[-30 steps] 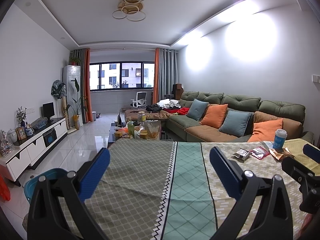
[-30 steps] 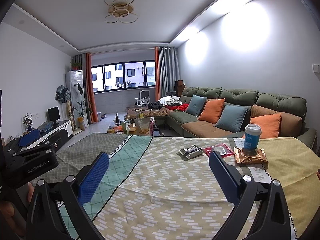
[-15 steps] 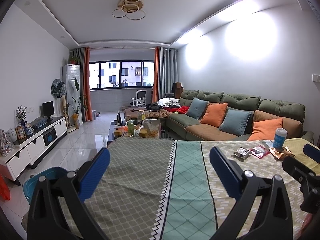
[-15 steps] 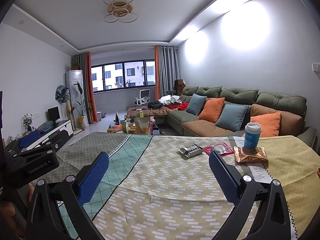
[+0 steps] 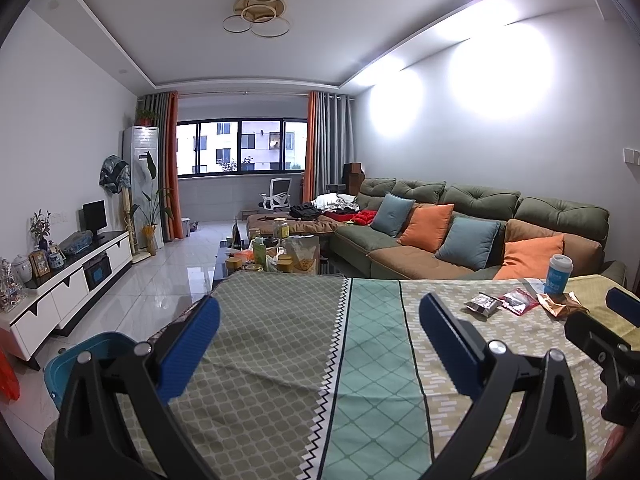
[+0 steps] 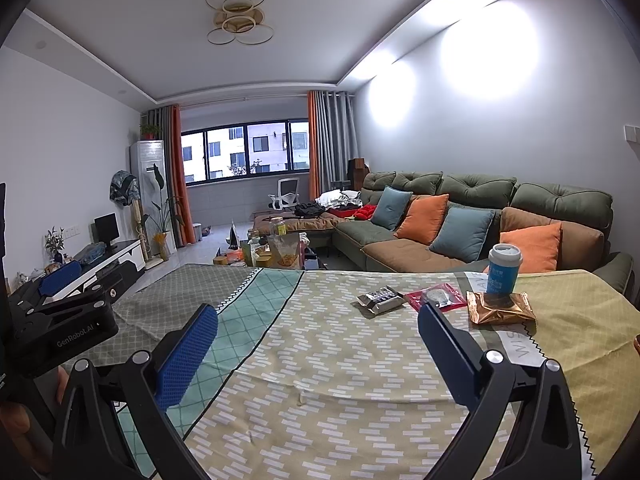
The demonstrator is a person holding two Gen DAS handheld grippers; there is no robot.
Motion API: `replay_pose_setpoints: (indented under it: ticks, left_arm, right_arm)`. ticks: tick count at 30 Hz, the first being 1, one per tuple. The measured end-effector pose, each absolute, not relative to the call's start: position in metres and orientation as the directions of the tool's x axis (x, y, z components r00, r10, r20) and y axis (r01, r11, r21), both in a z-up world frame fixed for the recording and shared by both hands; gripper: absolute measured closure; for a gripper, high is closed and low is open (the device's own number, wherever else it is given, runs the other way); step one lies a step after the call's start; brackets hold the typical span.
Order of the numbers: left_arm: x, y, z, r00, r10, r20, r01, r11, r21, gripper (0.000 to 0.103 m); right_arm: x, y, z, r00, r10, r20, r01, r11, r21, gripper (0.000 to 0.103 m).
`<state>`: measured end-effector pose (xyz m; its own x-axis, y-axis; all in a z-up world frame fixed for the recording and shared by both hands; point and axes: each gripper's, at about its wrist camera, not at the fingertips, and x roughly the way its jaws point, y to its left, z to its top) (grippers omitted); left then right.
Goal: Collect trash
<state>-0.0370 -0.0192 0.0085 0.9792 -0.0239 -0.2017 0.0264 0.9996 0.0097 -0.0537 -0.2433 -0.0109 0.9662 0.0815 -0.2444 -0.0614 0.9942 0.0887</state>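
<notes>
Right gripper [image 6: 318, 344] hangs over the table w/ its blue pads spread wide, nothing between them; left gripper [image 5: 320, 332] likewise spread and empty, over the grey-green part of the tablecloth [image 5: 276, 344]. The cloth is the landmark: patterned in bands, grey-green, then teal, then tan w/ white dashes, then yellow.

Trash sits on the tan band, far side from the grippers: a dark silver wrapper [image 6: 380, 299]; just beside it a red packet [image 6: 436, 297]; next a crumpled gold wrapper [image 6: 500, 309] w/ a blue cup [image 6: 503, 269] standing upright at its back edge, touching or nearly so.

Below the cloth's left edge a blue bin [image 5: 86, 356] on the pale tiled floor. Beyond the cloth: a cluttered coffee table [image 5: 272, 254]; a green sofa [image 5: 480, 220] w/ orange and blue cushions; a white TV unit [image 5: 68, 280] along the wall left of the cloth; window w/ orange curtains at the far end.
</notes>
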Motion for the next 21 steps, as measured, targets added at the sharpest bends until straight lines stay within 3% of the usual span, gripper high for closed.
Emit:
replay_pose_setpoints:
  ticks: [21]
  left_arm:
    - [-0.0356,-0.0196,0.0066,0.978,-0.026,-0.208,0.029,1.000,0.012,0.003]
  right_arm:
    - [-0.0547,-0.2452,-0.0112,0.966,0.081,-0.244,-0.061,0.994,0.090,0.003]
